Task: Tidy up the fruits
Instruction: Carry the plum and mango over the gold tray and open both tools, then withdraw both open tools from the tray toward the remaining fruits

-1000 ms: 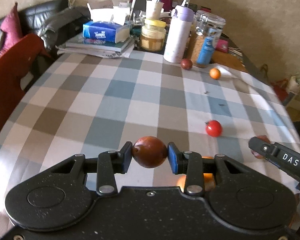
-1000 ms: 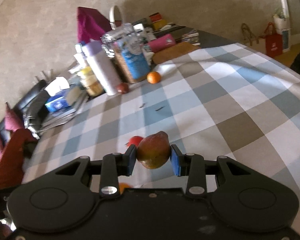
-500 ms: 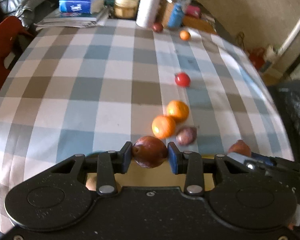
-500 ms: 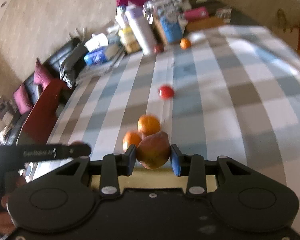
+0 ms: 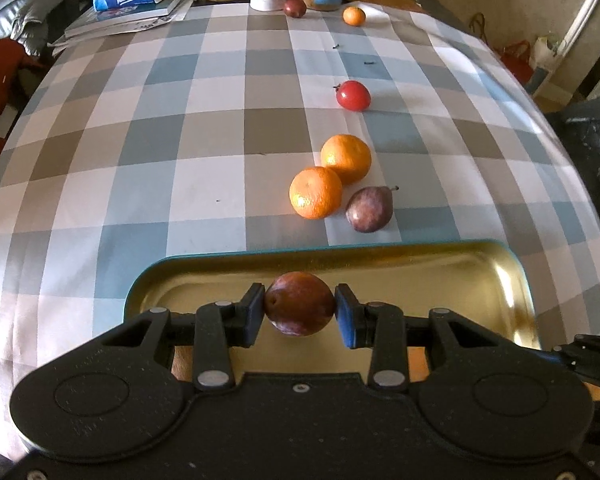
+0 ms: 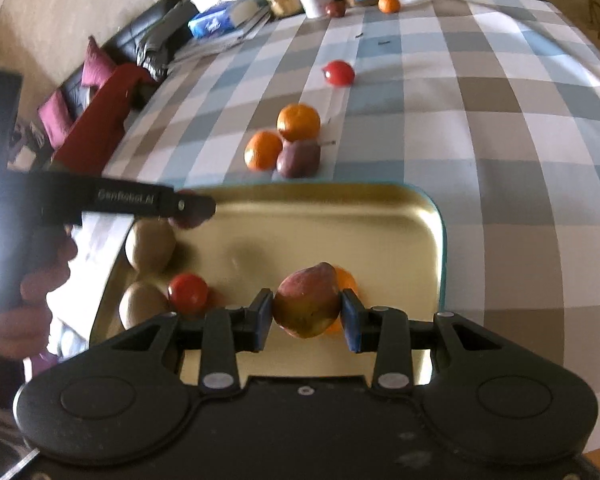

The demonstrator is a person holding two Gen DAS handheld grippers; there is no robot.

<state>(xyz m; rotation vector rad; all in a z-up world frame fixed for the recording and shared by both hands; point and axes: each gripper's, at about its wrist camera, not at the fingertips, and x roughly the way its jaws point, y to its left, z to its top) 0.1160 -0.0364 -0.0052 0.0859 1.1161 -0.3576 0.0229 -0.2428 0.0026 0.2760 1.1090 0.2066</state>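
Both tools carry fruit over the gold tray at the near edge of the worktop.

The left tool (image 5: 300, 311) is clamped on a round dark-red plum (image 5: 299, 309); the right tool (image 6: 307, 307) pinches a pear-shaped reddish fruit (image 6: 307, 305), both hanging above the tray (image 6: 420, 216). Best to lower each onto bare tray floor before letting go, the right one clear of the orange fruit (image 6: 346, 278) behind it, so nothing rolls. The tray's near side is hidden by the tool bodies, the right view is blurred, and the two brownish fruits (image 6: 150, 246) at the tray's left end are hard to identify.
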